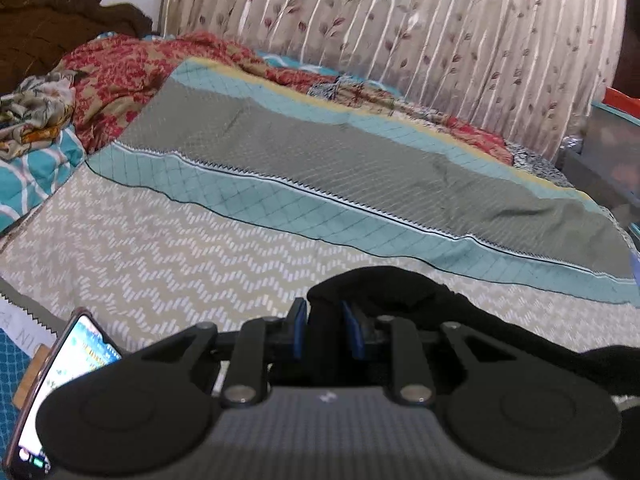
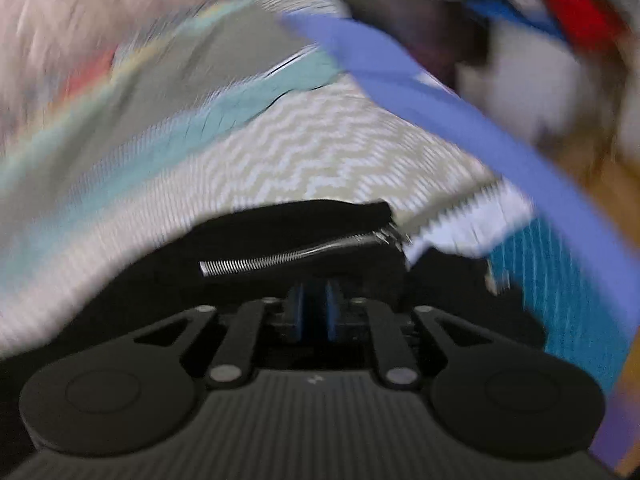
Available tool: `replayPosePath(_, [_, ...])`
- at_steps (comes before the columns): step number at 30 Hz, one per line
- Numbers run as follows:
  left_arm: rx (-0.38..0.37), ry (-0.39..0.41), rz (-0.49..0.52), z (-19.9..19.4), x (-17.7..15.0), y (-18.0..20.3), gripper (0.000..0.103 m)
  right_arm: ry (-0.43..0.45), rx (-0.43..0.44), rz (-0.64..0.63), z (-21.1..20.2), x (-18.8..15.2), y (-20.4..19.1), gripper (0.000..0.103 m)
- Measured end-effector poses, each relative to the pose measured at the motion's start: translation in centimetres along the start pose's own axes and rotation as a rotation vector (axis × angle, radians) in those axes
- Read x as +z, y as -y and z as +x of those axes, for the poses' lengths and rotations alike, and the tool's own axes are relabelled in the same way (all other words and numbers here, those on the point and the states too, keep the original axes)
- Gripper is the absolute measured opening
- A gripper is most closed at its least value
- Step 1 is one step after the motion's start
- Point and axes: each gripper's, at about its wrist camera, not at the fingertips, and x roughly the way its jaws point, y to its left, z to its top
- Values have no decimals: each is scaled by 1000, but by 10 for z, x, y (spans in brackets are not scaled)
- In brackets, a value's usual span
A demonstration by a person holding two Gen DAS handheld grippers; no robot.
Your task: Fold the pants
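Note:
The pants are black (image 1: 380,292). In the left wrist view a fold of them bulges up between my left gripper's (image 1: 326,330) blue pads (image 1: 298,328), which are shut on the cloth, and the rest trails off to the right. In the blurred right wrist view the pants (image 2: 280,236) lie over the bed with a silver zipper (image 2: 292,258) showing. My right gripper (image 2: 314,316) has its blue pads close together with black cloth between them. Both grippers are low over the zigzag-patterned bedsheet (image 1: 168,248).
A teal and grey quilt (image 1: 320,160) lies across the bed beyond the pants. Red floral bedding (image 1: 120,76) and a cloth pile (image 1: 36,108) sit far left. A lit phone (image 1: 60,384) is at lower left. A curtain (image 1: 400,20) hangs behind. A blue strap (image 2: 460,120) crosses the right wrist view.

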Motion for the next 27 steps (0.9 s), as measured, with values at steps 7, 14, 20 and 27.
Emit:
replayPosePath(7, [-9, 8, 19, -7, 0, 8, 21, -119, 177, 388, 21, -33, 22, 55])
replayPosePath(14, [3, 17, 37, -11, 4, 15, 20, -97, 96, 396, 69, 12, -14, 11])
replayPosePath(20, [-20, 43, 68, -42, -5, 20, 20, 113, 146, 252, 11, 58, -22, 11])
replayPosePath(27, [-109, 69, 151, -108, -60, 36, 20, 133, 107, 219, -54, 37, 45, 11])
